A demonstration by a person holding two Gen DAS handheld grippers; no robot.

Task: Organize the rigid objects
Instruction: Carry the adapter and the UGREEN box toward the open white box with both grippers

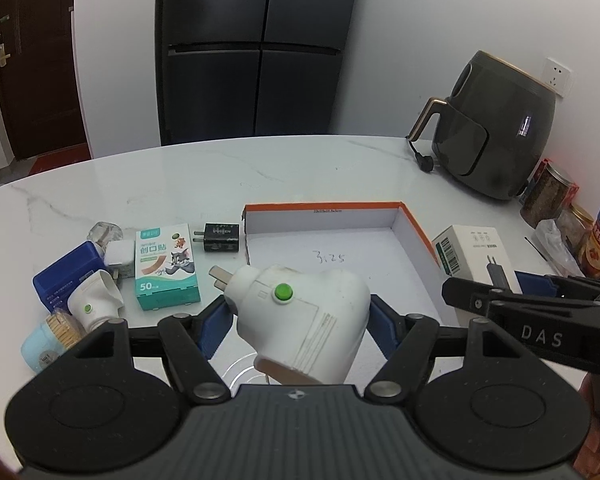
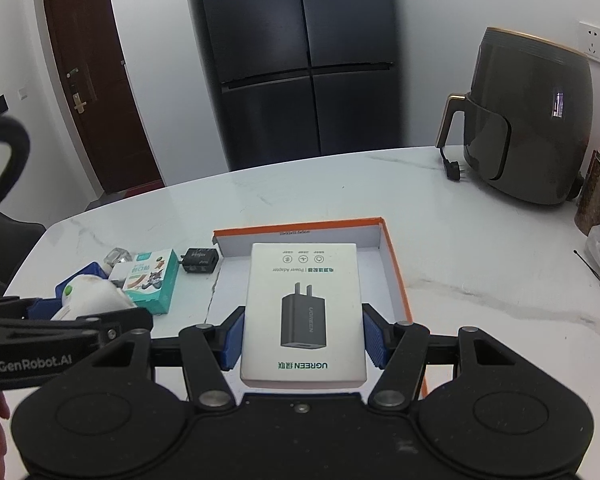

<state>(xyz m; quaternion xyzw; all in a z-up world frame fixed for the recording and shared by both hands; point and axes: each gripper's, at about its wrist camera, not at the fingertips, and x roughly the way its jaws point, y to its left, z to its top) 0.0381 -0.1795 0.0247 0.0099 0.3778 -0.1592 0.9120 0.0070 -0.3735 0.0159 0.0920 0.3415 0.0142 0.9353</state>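
Note:
My left gripper [image 1: 300,322] is shut on a white plug-in device [image 1: 308,300] with a green button, its blue pads [image 1: 214,330] pressing both sides. It hangs over the near left corner of a shallow orange-rimmed box [image 1: 324,207], whose white floor is bare. My right gripper [image 2: 303,336] is shut on a flat white power adapter box [image 2: 304,280], held over the same orange-rimmed box [image 2: 300,226]. In the left wrist view the right gripper [image 1: 540,300] and its white box [image 1: 472,252] show at the right. The left gripper [image 2: 60,320] shows at the left of the right wrist view.
Left of the orange box lie a black charger [image 1: 220,237], a teal plaster box [image 1: 166,266], a blue box [image 1: 66,272], a second white device [image 1: 94,300] and a light blue pot [image 1: 46,344]. An air fryer [image 1: 500,128] and jars [image 1: 552,196] stand at the right.

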